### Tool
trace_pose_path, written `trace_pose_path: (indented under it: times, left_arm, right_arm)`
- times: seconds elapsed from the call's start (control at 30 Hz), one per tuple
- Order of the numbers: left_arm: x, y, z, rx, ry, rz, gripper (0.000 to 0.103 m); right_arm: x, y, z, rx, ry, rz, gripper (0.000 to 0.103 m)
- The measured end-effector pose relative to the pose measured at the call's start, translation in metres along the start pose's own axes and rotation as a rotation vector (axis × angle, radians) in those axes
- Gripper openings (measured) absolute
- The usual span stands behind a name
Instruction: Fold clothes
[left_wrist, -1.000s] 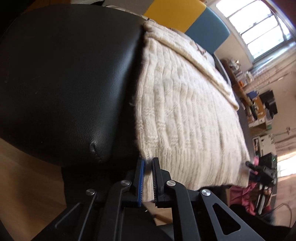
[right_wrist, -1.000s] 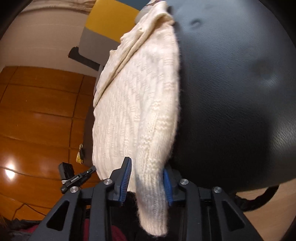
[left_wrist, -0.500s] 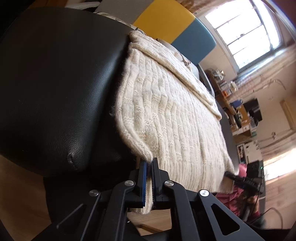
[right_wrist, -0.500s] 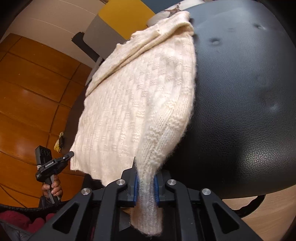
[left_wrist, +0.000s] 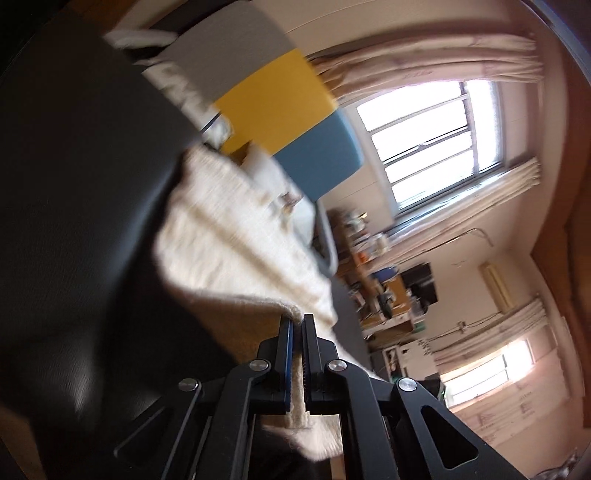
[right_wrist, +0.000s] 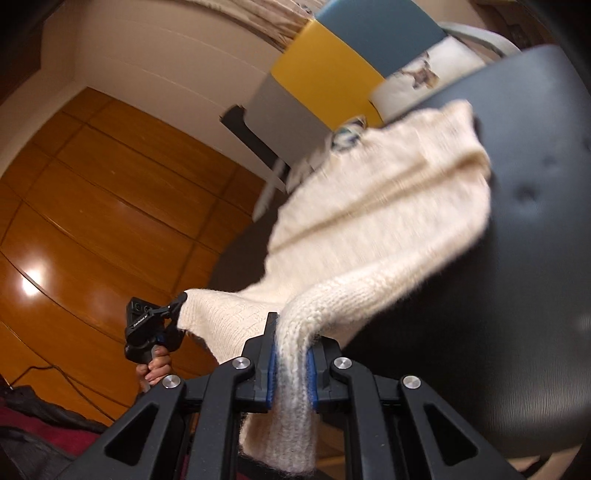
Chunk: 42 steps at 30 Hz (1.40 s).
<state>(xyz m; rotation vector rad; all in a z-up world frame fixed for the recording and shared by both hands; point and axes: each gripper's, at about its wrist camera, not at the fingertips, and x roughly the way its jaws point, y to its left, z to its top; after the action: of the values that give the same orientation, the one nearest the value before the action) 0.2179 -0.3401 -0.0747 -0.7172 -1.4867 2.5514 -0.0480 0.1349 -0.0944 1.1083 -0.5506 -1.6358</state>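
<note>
so the cream cable-knit wool sweater (right_wrist: 373, 236) is draped over a black padded leather seat (right_wrist: 535, 302), and both lower corners are off the surface right now. the right gripper (right_wrist: 290, 363), black with blue pads, is clamped tight on a bunched-up bit of the knit hem, and a tail of the sweater hangs down below the jaws toward the camera. from that pinch the fabric stretches up and away to the far end, which lies on the seat near a white cushion with a small printed animal (right_wrist: 424, 79).

in the right wrist view you can also see the left gripper (right_wrist: 173, 308) off to the left, held by the person's hand (right_wrist: 155, 371), pinching the other hem corner so the bottom edge is stretched between the two tools.

the left wrist view is pretty motion-blurred, but the left gripper's jaws are squeezed nearly together with a thin strip of cream knit between the pads, and more of it hangs below. the sweater runs diagonally up from there across the black seat.

behind it all there's a grey, yellow and blue panelled backrest (left_wrist: 280, 92), a bright window with curtains (left_wrist: 428, 144), a cluttered wooden shelf (left_wrist: 373, 273) and a glossy orange-brown wood floor (right_wrist: 92, 206).
</note>
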Motion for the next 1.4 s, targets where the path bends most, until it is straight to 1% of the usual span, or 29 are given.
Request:
trace_pose_path:
  times: [0.1,0.23,0.33,0.43,0.53,0.6,0.67,0.73,0.77,0.83,0.87,0.9,0.93,1.0,1.03,1.1,1.17,1.23,1.27,1.33,1.4]
  left_arm:
    - [0.015,-0.015,0.032,0.029,-0.018,-0.028,0.004]
    - [0.035,-0.03,0.072,0.052,-0.044,-0.05,0.004]
    - [0.052,-0.035,0.1,0.055,-0.066,-0.056,0.004]
    - [0.075,-0.034,0.128,0.058,-0.073,-0.045,0.004]
    - [0.108,-0.018,0.156,0.029,-0.064,-0.003,0.004]
    - [0.134,0.001,0.174,-0.018,-0.061,0.06,0.004]
    - [0.162,0.024,0.19,-0.064,-0.049,0.127,0.004]
    - [0.189,0.047,0.2,-0.106,-0.015,0.175,0.004]
    - [0.2,0.058,0.201,-0.126,0.005,0.198,0.004]
    - [0.22,0.08,0.203,-0.166,0.044,0.244,0.004]
    - [0.23,0.091,0.204,-0.186,0.064,0.267,0.004]
    - [0.234,0.098,0.204,-0.201,0.064,0.305,0.005]
    - [0.233,0.103,0.203,-0.22,0.058,0.307,0.005]
    - [0.228,0.111,0.201,-0.265,0.047,0.281,0.005]
    - [0.223,0.113,0.2,-0.284,0.039,0.25,0.005]
    - [0.209,0.11,0.198,-0.281,0.003,0.25,0.006]
    - [0.193,0.105,0.194,-0.263,-0.042,0.262,0.006]
    - [0.175,0.104,0.186,-0.271,-0.092,0.271,0.006]
    - [0.166,0.104,0.181,-0.277,-0.118,0.276,0.006]
    - [0.157,0.102,0.17,-0.267,-0.133,0.292,0.008]
    - [0.159,0.097,0.158,-0.22,-0.096,0.331,0.008]
  right_arm:
    - [-0.002,0.006,0.026,-0.01,-0.046,0.039,0.011]
    - [0.006,0.007,0.066,-0.016,-0.094,0.065,0.011]
    - [0.012,-0.001,0.096,-0.004,-0.118,0.067,0.011]
    - [0.025,-0.021,0.131,0.044,-0.138,0.055,0.011]
    - [0.047,-0.049,0.167,0.104,-0.133,0.003,0.011]
    - [0.065,-0.069,0.186,0.144,-0.11,-0.052,0.011]
    - [0.084,-0.092,0.201,0.191,-0.085,-0.113,0.011]
    - [0.099,-0.116,0.21,0.253,-0.068,-0.19,0.011]
    - [0.103,-0.129,0.211,0.303,-0.063,-0.203,0.014]
    - [0.109,-0.153,0.209,0.406,-0.067,-0.188,0.021]
    - [0.109,-0.161,0.208,0.445,-0.071,-0.175,0.029]
    - [0.108,-0.166,0.206,0.462,-0.079,-0.14,0.029]
    - [0.105,-0.167,0.205,0.46,-0.092,-0.113,0.029]
    - [0.097,-0.162,0.205,0.435,-0.113,-0.083,0.029]
    - [0.093,-0.159,0.205,0.426,-0.125,-0.066,0.03]
    - [0.08,-0.147,0.206,0.387,-0.145,-0.059,0.031]
    - [0.067,-0.126,0.204,0.309,-0.149,-0.101,0.031]
    - [0.058,-0.103,0.199,0.215,-0.146,-0.142,0.031]
    - [0.059,-0.09,0.195,0.162,-0.129,-0.155,0.031]
    - [0.069,-0.063,0.186,0.033,-0.057,-0.19,0.031]
    - [0.09,-0.039,0.176,-0.089,0.039,-0.23,0.031]
